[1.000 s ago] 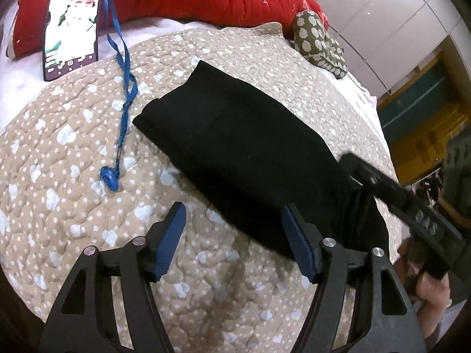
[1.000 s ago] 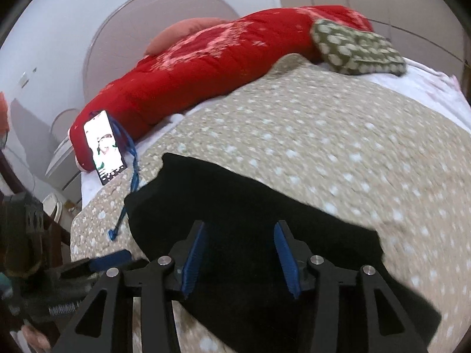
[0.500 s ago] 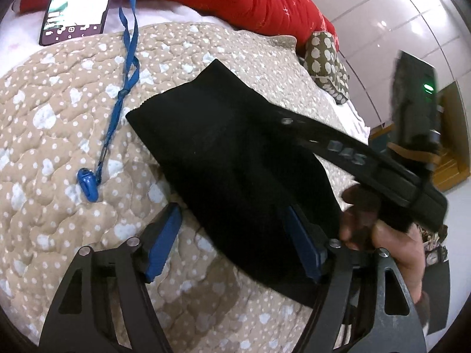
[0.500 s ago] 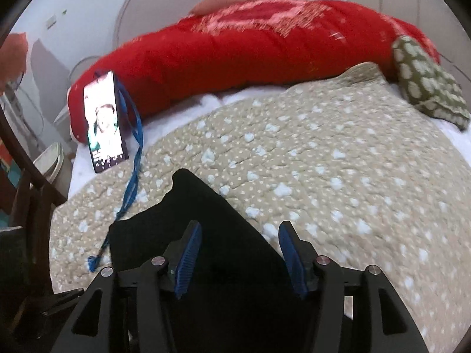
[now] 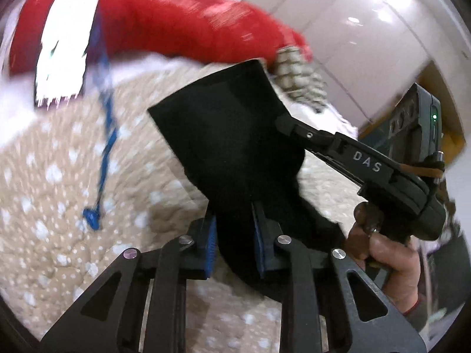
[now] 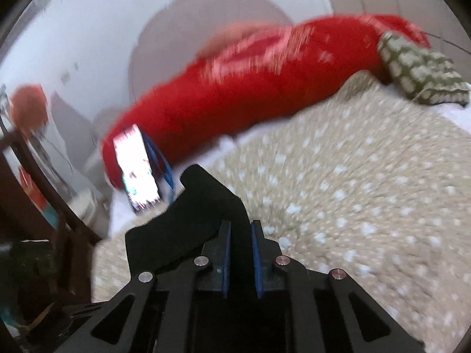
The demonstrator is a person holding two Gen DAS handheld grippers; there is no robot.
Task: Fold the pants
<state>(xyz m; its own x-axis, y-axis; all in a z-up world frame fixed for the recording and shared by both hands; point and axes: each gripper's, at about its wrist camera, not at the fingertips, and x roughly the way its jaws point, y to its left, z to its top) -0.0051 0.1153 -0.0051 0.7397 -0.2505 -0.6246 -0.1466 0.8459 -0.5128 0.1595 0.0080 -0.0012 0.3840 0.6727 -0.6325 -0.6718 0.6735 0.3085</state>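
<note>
Black soft pants (image 5: 232, 135) hang pinched by both tools, left tool (image 5: 234, 239) and right tool (image 6: 239, 257).

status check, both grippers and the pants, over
Left gripper shut on black pants. Right gripper shut on them too. Pants lifted off quilt. Phone and blue lanyard lie nearby.

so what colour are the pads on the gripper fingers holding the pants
Blue pads on black fingers, clamping the black pants; clearest in the right wrist view.
</note>
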